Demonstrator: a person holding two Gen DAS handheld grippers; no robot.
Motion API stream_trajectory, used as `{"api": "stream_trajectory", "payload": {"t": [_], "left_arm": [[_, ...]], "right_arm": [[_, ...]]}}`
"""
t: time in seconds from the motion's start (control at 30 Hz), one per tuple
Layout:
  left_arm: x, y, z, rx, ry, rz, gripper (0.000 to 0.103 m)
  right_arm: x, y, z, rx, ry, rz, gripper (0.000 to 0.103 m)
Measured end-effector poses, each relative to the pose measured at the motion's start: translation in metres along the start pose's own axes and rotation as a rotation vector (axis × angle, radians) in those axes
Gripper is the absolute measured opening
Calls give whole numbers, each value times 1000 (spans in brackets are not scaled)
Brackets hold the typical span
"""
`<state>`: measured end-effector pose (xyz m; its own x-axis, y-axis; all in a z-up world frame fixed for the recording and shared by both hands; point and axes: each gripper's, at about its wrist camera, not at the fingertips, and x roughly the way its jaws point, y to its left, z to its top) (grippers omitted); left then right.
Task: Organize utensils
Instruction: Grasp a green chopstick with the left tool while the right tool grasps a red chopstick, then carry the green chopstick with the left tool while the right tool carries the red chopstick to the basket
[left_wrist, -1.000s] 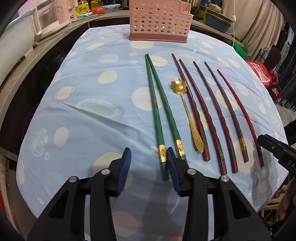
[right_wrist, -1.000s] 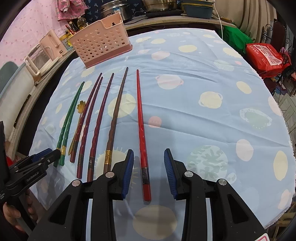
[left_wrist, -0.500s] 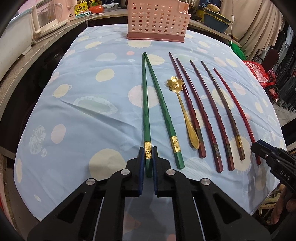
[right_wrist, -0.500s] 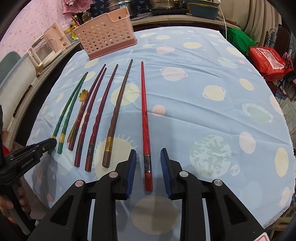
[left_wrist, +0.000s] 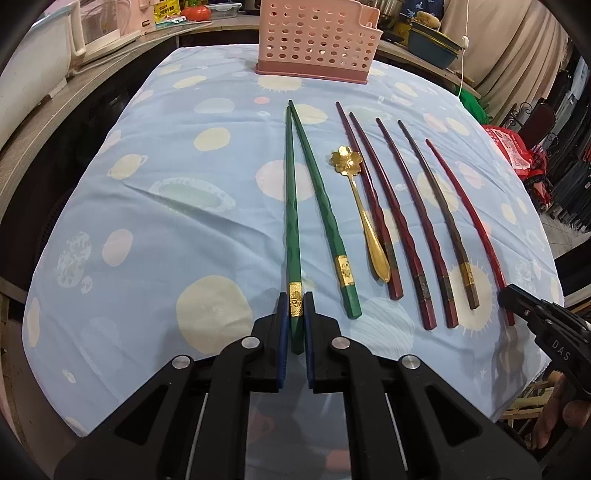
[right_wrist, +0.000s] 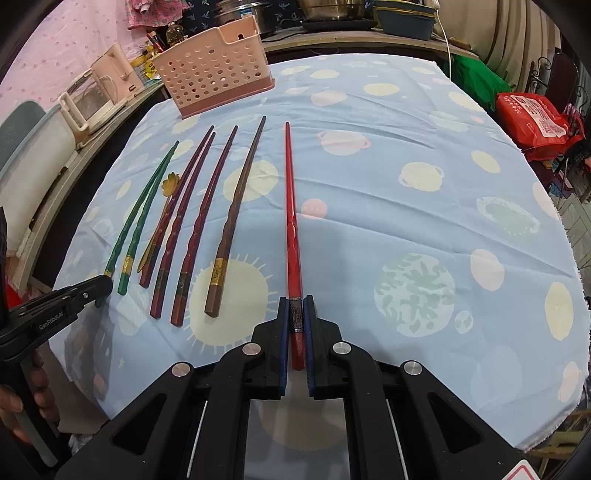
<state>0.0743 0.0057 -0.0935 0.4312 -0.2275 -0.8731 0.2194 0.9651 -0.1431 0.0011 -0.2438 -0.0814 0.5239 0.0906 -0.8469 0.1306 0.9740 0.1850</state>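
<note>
Both the left gripper (left_wrist: 294, 325) and right gripper (right_wrist: 295, 328) point steeply downward, fingers clamped nearly together.

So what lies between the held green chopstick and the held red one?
In the left wrist view: another green chopstick, a gold spoon, three dark red chopsticks and a brown one.

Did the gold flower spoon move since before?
No. The gold flower spoon still lies between the green chopstick and the dark red chopstick.
</note>
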Motion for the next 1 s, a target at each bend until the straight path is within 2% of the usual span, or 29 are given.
{"api": "stream_trajectory", "payload": {"t": [0.23, 0.47, 0.73, 1.0], "left_arm": [[-21, 1, -2, -14, -32, -17, 7], [-59, 3, 10, -31, -124, -36, 7], [-101, 5, 48, -35, -249, -36, 7], [-127, 6, 101, -21, -350, -21, 7]], "right_arm": [[-22, -1, 1, 7, -50, 11, 7], [-60, 1, 22, 22, -140, 52, 7], [-105, 11, 72, 5, -273, 89, 7], [-128, 21, 123, -20, -375, 88, 7]]}}
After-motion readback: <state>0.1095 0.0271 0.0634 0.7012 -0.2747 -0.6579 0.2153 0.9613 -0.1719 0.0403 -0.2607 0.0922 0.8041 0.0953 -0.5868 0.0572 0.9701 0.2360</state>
